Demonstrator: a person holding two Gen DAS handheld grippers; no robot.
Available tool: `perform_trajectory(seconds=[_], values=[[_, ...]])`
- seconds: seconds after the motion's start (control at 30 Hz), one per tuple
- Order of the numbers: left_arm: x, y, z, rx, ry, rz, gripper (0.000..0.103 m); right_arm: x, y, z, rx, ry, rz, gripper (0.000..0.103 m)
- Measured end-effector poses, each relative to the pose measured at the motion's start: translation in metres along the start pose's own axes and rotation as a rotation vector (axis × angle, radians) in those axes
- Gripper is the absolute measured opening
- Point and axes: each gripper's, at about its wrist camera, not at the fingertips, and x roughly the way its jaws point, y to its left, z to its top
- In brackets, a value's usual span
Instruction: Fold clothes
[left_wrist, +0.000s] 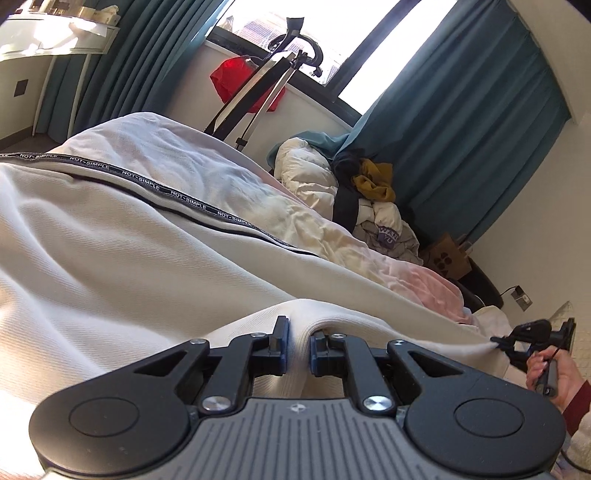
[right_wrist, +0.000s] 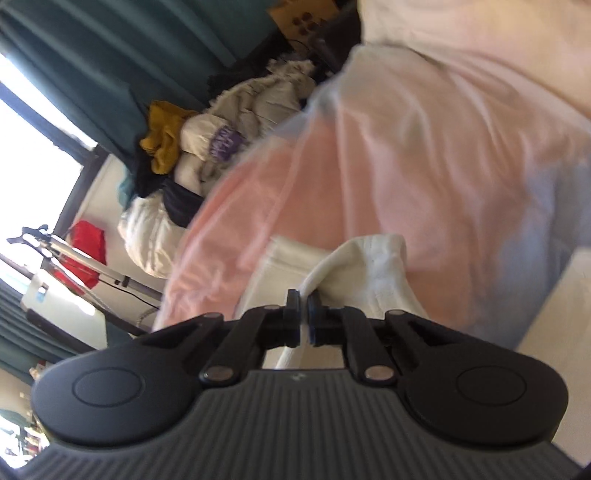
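A cream white garment (left_wrist: 122, 254) with a black "NOT-SIMPLE" tape stripe (left_wrist: 184, 201) lies spread on the bed. My left gripper (left_wrist: 298, 334) is shut on a raised fold of its near edge. My right gripper (right_wrist: 303, 302) is shut on another part of the same white cloth (right_wrist: 354, 273), held above the pink bedsheet (right_wrist: 406, 166). In the left wrist view the right gripper (left_wrist: 496, 341) shows at the far right, pinching the garment's edge, with a hand behind it.
A heap of other clothes (left_wrist: 369, 192), white, mustard and black, sits at the bed's far end by teal curtains (left_wrist: 480, 129). A black and silver stand (left_wrist: 258, 88) and a red bag (left_wrist: 236, 79) are by the window. A paper bag (left_wrist: 448, 256) stands on the floor.
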Motion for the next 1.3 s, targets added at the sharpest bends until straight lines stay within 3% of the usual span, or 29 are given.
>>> perform_trajectory(seconds=[0.17,0.3,0.33,0.5,0.6,0.67,0.97,1.13,1.3], values=[[-0.01,-0.008,-0.008,0.044,-0.004,-0.012,0.011,-0.025,0.021,0.019,-0.14,-0.118,0.084,0.005],[-0.009,-0.013,-0.013,0.088,0.036,0.005,0.011,-0.045,0.039,0.033,-0.252,-0.213,0.151,0.005],[-0.009,-0.013,-0.014,0.092,0.051,0.01,0.011,-0.047,0.032,0.031,-0.246,-0.208,0.147,0.005],[-0.009,-0.007,-0.013,0.058,0.102,0.008,0.011,-0.039,-0.07,-0.016,-0.01,-0.004,-0.006,0.005],[-0.009,-0.002,-0.011,0.028,0.114,0.003,0.012,-0.043,-0.096,-0.033,0.027,0.038,-0.039,0.005],[-0.006,-0.002,-0.012,0.025,0.119,0.008,0.012,-0.044,-0.095,-0.03,0.035,0.026,-0.03,0.005],[-0.003,-0.012,-0.013,0.065,0.104,-0.001,0.012,-0.05,0.003,0.036,-0.156,-0.115,0.045,0.005],[0.002,-0.023,-0.024,0.123,0.141,0.011,0.012,-0.056,-0.026,0.03,-0.184,-0.135,0.007,0.005],[0.008,-0.029,-0.035,0.162,0.184,0.05,0.013,-0.036,-0.094,-0.008,-0.115,-0.04,-0.037,0.005]])
